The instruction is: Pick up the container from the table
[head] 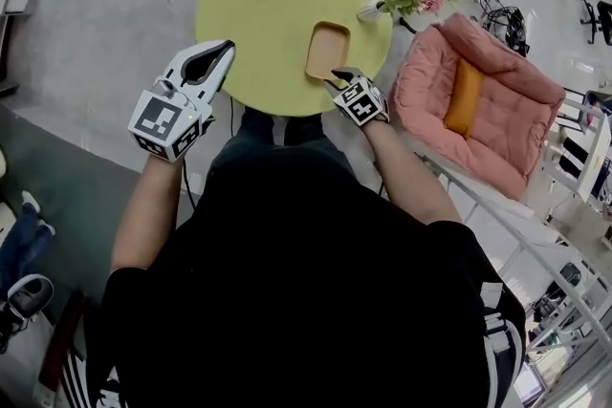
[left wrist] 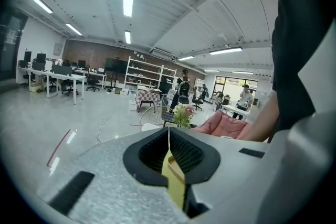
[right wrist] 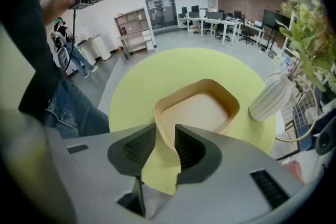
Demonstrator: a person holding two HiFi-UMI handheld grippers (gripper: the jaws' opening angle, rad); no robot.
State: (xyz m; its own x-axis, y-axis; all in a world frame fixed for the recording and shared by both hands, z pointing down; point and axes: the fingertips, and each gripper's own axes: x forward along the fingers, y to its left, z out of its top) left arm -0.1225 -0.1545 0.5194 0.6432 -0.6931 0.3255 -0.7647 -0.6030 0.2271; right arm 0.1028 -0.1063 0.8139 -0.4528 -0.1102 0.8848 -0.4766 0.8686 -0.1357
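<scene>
We are holding the right claw (right wrist: 165,131) steeply down at the near corner of the tan container (head: 327,51), its jaws spread wide with the container's rim standing in the gap between them. The container is sitting upright and empty on the round yellow desk (head: 258,5), toward the near right edge, close to a white vase of flowers (head: 371,10). Our left claw (head: 226,48) is hovering at the desk's left edge, jaw tips together on nothing.

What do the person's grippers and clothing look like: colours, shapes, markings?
Both the left gripper and right gripper are pale grey shells with black ribbed pads, each bearing a cube of black-and-white square markers. The person wears a black short-sleeved top.
</scene>
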